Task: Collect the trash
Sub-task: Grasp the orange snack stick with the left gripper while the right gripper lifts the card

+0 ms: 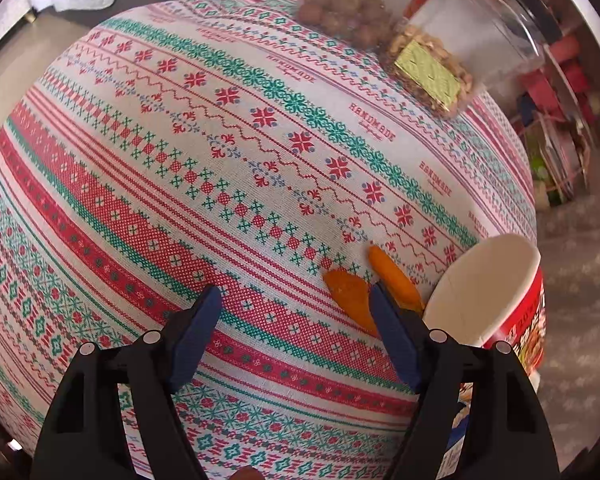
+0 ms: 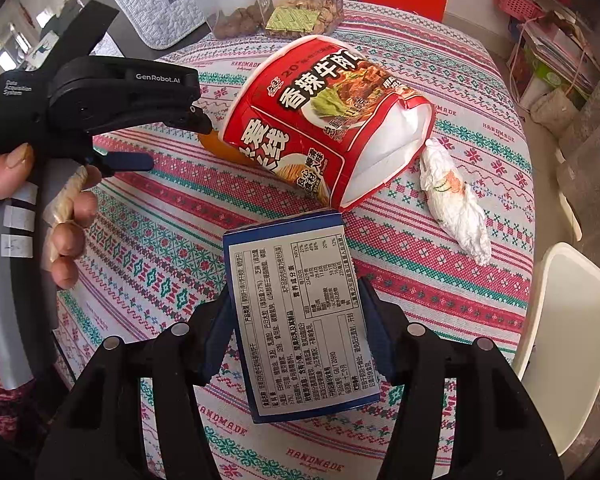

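The black left gripper with blue pads (image 1: pixel 296 312) hangs above the table with its jaws spread wide, nothing between them. In the right wrist view it shows from the side, its fingers pointing to the right, and the person's bare left hand (image 2: pixel 66 216) wraps its grey handle, fingers curled round the front. The black right gripper with blue pads (image 2: pixel 296 312) has its jaws pressed against both long sides of a blue-edged printed carton (image 2: pixel 300 312), holding it.

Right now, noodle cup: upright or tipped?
Tipped. The noodle cup lies on its side on the tablecloth, white inside facing right.
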Available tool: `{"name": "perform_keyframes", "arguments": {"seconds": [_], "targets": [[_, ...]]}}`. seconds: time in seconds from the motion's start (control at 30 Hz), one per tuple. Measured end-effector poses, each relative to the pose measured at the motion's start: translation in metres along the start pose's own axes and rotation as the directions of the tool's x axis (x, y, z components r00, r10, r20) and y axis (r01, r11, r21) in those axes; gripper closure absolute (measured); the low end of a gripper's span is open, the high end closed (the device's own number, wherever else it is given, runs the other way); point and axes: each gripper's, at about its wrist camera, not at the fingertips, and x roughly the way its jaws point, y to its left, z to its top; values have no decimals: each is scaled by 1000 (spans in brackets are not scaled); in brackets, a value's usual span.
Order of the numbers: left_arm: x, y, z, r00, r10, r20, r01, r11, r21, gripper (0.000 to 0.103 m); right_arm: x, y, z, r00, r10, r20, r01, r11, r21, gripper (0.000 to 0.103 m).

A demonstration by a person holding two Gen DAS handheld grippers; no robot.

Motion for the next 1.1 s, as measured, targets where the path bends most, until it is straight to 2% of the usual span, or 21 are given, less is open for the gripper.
{"name": "perform_keyframes", "arguments": {"seconds": [0.1,0.2,0.3,0.4,0.5,0.57,0.67,0.77,0.97,1.1], "targets": [[1,-1,3,999,-53,2,53,995,-89,29,-1,0,2,1000,7,5,-7,1000,6,47],[8,-16,5,996,-82,-21,79,989,-123,29,-2,-6,-2,1000,6,1,-6,1000,9,47],[13,-36,2,1000,6,6,-5,996,-84,29,-3,-14,-5,1000,-2,-7,2,1000,25,47],[16,-48,2,998,58,17,-57,998,-30,29,-3,-20,-3,1000,-4,-3,4,999,37,47],[16,-54,-2,995,99,25,-100,994,51,45,-7,-19,-3,1000,0,7,0,999,35,48],[16,-57,-5,994,102,35,-105,989,104,66,-11,-16,-3,1000,4,16,-4,1000,26,49],[7,-42,-11,999,34,28,-37,990,137,77,-17,-9,-2,999,15,34,-16,1000,16,49],[-12,-19,-11,998,26,59,-33,991,129,82,-26,-3,-2,998,25,64,-26,1000,5,49],[-58,25,-7,987,21,157,-33,997,76,83,-45,8,6,986,54,161,-54,999,-5,49],[-90,40,-11,970,42,238,-59,996,63,83,-64,15,12,966,66,251,-65,998,-9,49]]}}
